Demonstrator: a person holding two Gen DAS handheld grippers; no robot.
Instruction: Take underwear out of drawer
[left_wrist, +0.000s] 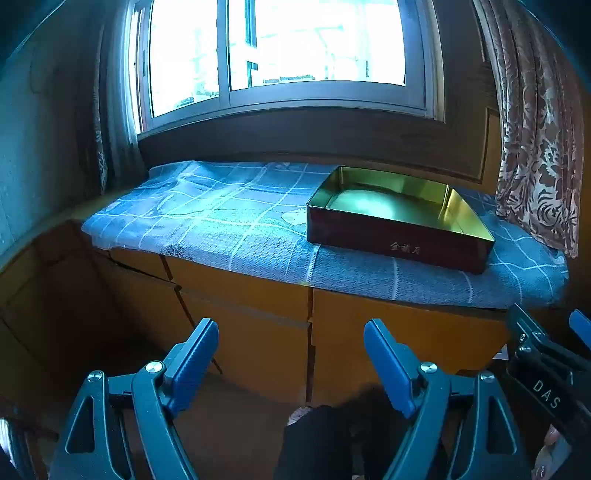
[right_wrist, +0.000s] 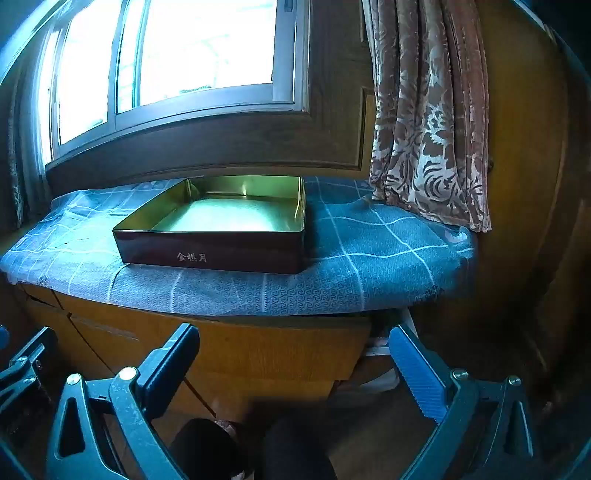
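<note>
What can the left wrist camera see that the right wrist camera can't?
Only the left wrist view shows the left gripper with its jaws apart, and the bare left end of the blue checked cloth.

Only the right wrist view shows the right gripper, also open, a white-edged gap right of the drawer front, and the wooden panel behind the curtain.

Both show the empty gold-lined tin box, the window, the patterned curtain and the orange drawer fronts. No underwear is visible.
</note>
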